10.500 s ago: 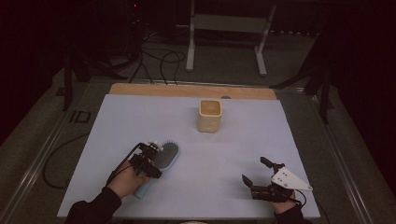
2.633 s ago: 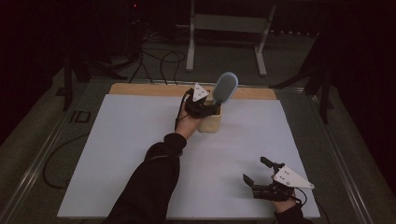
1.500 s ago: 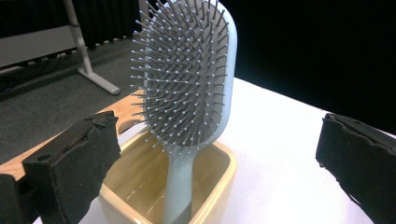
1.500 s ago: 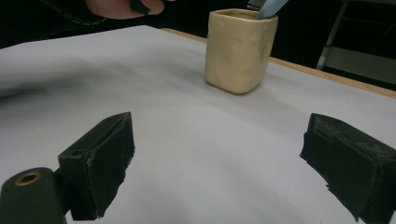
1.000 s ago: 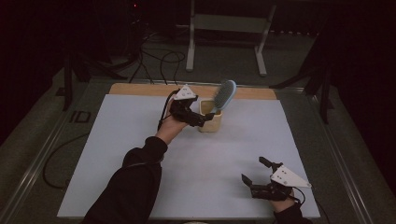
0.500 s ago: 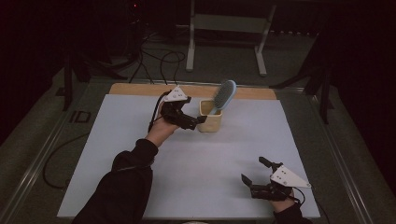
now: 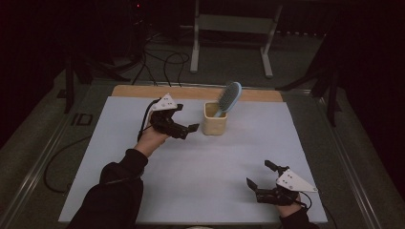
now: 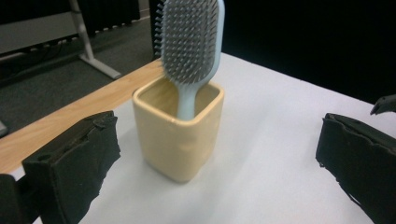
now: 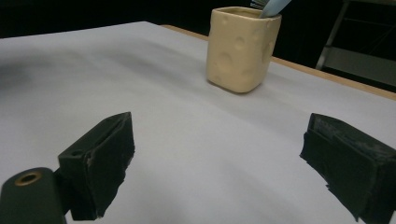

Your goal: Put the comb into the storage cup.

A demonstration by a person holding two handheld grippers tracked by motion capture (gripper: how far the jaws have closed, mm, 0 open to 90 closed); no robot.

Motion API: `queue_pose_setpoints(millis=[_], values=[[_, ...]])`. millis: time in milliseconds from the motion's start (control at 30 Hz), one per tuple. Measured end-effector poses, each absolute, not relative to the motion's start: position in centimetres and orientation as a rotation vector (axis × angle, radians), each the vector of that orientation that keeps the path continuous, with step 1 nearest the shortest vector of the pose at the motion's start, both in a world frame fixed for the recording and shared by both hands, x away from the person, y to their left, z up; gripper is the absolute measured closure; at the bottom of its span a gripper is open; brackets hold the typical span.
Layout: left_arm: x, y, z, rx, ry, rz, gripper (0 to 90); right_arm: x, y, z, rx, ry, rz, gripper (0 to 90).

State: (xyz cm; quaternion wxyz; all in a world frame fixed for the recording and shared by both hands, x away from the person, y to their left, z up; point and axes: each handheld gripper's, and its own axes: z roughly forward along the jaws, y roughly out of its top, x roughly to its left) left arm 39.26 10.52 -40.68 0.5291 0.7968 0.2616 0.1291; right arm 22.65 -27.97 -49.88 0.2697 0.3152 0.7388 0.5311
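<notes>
— Where's the brush [image 8: 191,42]?

— Handle down in the cup [image 7: 214,119], far middle of the table [image 7: 200,167], head leaning out right. The handle's end is hidden inside.

— And the left gripper [image 7: 184,130]?

— Just left of the cup, jaws wide apart, nothing in them.

— The right one [image 7: 260,183]?

— Near corner, jaws spread, empty. From its camera the brush is cut off at the top edge.

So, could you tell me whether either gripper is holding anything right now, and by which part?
Nothing is held. The left gripper is open beside the yellow cup; the hairbrush stands in it. The right gripper is open.
</notes>
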Motion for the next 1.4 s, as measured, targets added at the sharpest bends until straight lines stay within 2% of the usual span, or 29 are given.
queue_pose_setpoints(millis=[767, 1400], values=[[34.6, 16.4, -41.0, 1.915, 0.646, 0.329, 0.0, 22.6, -27.9, -49.9, 0.853, 1.988, 1.424, 9.0], [30.4, 20.7, -44.2, 1.935, 0.702, 0.323, 0.0, 22.7, -27.8, -49.8, 0.851, 1.989, 1.425, 9.0]])
